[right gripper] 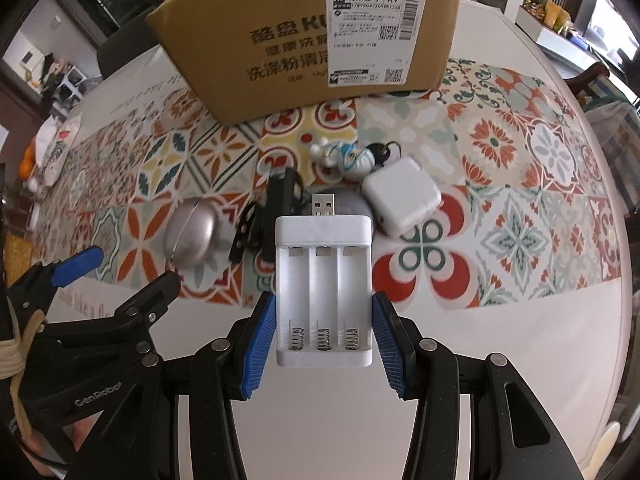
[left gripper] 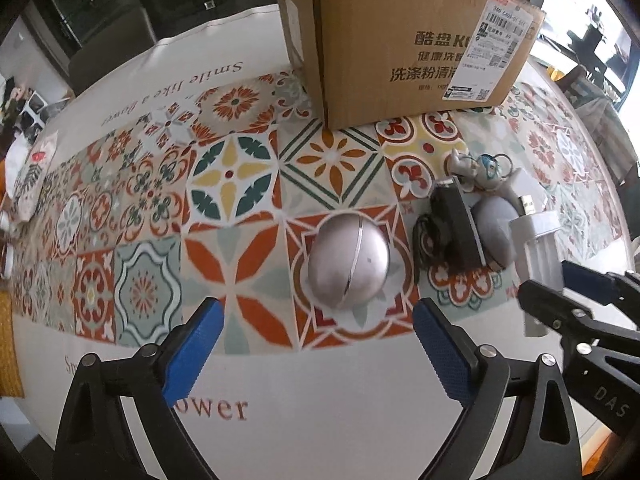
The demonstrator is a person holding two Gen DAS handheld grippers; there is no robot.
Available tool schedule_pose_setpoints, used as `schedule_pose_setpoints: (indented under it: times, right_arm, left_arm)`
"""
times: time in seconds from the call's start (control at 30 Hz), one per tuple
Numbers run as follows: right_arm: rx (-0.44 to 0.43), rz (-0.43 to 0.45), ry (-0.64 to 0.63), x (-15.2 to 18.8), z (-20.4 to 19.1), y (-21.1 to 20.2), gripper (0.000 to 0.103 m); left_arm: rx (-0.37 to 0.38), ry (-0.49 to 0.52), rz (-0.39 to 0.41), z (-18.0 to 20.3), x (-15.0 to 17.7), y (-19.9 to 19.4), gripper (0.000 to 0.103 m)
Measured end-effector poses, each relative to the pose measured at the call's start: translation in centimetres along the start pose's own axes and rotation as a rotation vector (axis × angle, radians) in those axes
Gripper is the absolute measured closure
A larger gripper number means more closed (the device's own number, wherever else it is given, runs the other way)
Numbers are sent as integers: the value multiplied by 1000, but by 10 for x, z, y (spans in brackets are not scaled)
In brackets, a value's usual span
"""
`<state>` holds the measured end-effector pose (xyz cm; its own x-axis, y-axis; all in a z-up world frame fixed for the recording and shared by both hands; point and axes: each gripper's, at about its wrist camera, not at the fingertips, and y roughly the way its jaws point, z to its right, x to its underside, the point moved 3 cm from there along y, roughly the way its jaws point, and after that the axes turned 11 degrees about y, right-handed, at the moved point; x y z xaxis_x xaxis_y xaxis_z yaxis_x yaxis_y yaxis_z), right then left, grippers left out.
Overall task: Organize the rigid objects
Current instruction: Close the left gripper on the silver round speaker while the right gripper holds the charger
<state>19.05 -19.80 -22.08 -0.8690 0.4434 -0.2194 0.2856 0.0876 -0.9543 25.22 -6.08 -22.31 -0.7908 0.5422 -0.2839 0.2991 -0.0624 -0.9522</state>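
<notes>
Battery charger (right gripper: 323, 280) clamped in right gripper (right gripper: 324, 340), lifted off table's (right gripper: 520, 360) near edge; shallow side grip, could slip. Left gripper (left gripper: 316, 352) gaping, empty, above silver ball (left gripper: 348, 260); may roll if nudged.

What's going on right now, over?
Right gripper shut on white three-slot battery charger. Left gripper open, above silver round case. Cardboard box behind, unobstructed.

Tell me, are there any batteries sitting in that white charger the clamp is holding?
No: the white battery charger gripped by the right gripper shows three bare slots with only the springs visible.
</notes>
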Motion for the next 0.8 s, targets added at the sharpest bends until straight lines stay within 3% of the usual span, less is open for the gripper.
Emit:
schedule_pose_setpoints:
  times: [0.17,0.43,0.8]
  right_arm:
    - [31,18,11,-14,0,3,55]
    - [47,-5,3,-18,0,13,55]
    - [53,-21,3,-20,1,19,55]
  left_arm:
    - [16,2,-32,-1,-14,18,16]
    - [25,34,-63,5,-25,36,21]
    - [83,21,-81,9,-31,54,50]
